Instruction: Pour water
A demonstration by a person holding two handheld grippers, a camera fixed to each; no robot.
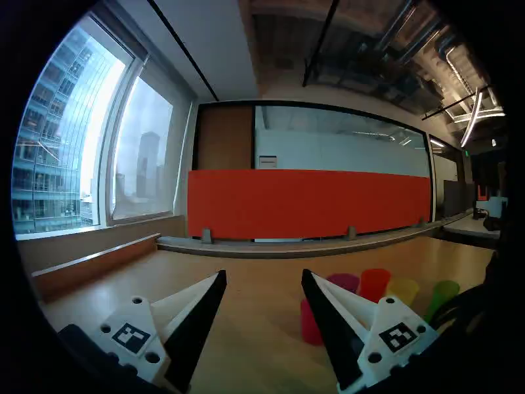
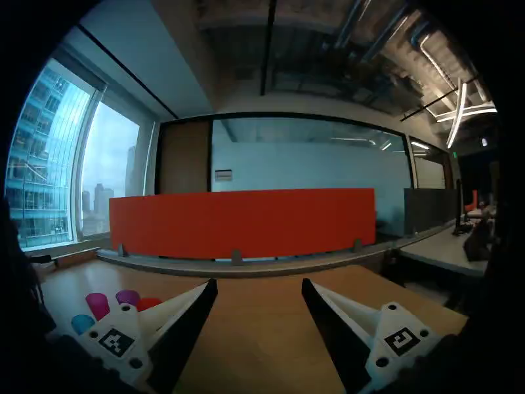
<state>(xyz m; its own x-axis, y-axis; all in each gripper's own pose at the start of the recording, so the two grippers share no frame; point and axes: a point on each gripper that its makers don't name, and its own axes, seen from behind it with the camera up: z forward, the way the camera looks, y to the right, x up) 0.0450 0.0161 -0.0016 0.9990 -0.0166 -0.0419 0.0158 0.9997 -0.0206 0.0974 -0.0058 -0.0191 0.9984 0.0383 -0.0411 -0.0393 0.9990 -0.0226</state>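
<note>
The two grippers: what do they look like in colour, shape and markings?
The left gripper and the right gripper look alike: two wedge-shaped fingers tapering to a point, white plastic outside, black on the inner faces. Each finger carries a square black-and-white marker with small screw holes around it.

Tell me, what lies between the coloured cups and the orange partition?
Bare wooden tabletop, in the left gripper view; nothing stands between the cups and the partition.
</note>
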